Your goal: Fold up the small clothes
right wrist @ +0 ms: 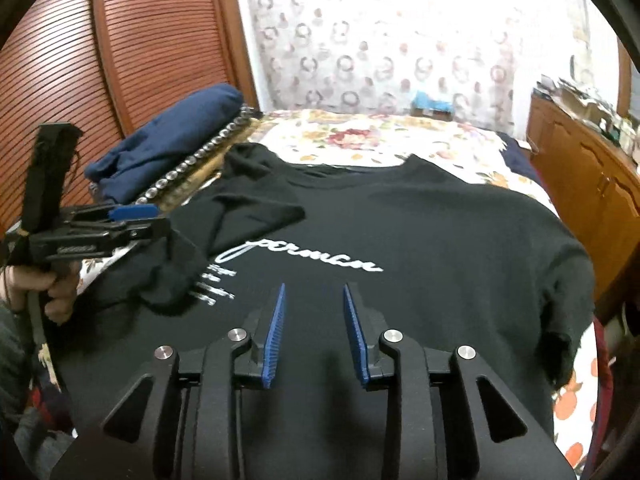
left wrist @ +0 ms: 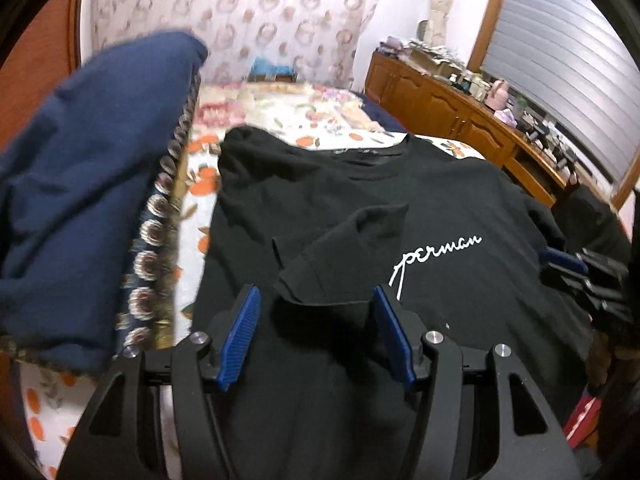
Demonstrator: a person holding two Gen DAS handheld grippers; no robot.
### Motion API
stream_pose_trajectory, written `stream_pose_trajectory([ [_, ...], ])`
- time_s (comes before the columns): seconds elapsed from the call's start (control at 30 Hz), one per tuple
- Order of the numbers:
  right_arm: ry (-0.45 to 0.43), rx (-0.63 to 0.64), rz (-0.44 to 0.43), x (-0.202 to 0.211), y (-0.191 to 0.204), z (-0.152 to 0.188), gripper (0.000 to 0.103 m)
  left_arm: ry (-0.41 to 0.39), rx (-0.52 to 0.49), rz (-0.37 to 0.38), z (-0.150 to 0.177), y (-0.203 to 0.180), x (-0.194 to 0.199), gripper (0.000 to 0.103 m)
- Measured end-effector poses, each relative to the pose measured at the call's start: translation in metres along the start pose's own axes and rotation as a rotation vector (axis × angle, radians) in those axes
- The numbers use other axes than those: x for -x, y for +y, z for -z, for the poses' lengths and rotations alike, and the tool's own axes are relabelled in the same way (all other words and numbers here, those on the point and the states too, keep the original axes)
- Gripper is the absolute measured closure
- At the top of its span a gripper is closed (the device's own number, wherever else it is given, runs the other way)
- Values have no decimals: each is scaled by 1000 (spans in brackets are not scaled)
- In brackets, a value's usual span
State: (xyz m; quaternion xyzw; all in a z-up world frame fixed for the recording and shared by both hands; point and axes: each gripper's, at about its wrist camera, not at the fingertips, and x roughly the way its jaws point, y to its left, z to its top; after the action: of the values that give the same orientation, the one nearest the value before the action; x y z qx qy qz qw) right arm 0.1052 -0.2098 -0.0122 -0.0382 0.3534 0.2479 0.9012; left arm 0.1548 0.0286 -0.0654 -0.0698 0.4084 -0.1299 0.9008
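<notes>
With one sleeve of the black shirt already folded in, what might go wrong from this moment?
1. The folded sleeve lies loosely, its edge lifted between the open left gripper; a moving finger could drag it back out.
2. The right sleeve hangs over the bed's edge and may pull the black shirt askew.
3. The navy pile sits close beside the shirt and could get caught.

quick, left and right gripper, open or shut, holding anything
left gripper: open, nothing held, over the folded sleeve of the black t-shirt.
right gripper: open, narrower gap, nothing between the pads, above the t-shirt.
</notes>
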Motion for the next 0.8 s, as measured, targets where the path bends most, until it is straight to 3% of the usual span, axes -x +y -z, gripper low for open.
stream_pose_trajectory([
  [0.03, -5, -3, 1, 2, -2, 1, 75, 4, 6, 24, 0, 0, -3, 61],
  [0.13, -23, -13, 3, 8, -8, 2, 74, 42, 8, 66, -1, -5, -11, 93],
  [0.2, -33, -23, 0, 12, -12, 2, 74, 36, -6, 97, -2, -13, -9, 100],
  [0.33, -48, -44, -5, 16, -21, 4, 74, -1, -104, 104, -7, -50, 8, 101],
  [0.4, -51, -52, -5, 17, -24, 4, 74, -8, -151, 147, -9, -73, 15, 100],
  [0.47, -52, -53, -2, 18, -26, 4, 74, -2, -198, 160, -7, -90, 21, 94],
  [0.6, -48, -48, 5, 17, -28, 1, 74, -30, -288, 178, -2, -109, 39, 64],
  [0.7, -46, -45, 8, 15, -28, -1, 74, -44, -288, 175, -5, -103, 49, 60],
  [0.8, -41, -43, -3, 13, -28, -3, 74, -61, -269, 124, -7, -90, 50, 56],
])
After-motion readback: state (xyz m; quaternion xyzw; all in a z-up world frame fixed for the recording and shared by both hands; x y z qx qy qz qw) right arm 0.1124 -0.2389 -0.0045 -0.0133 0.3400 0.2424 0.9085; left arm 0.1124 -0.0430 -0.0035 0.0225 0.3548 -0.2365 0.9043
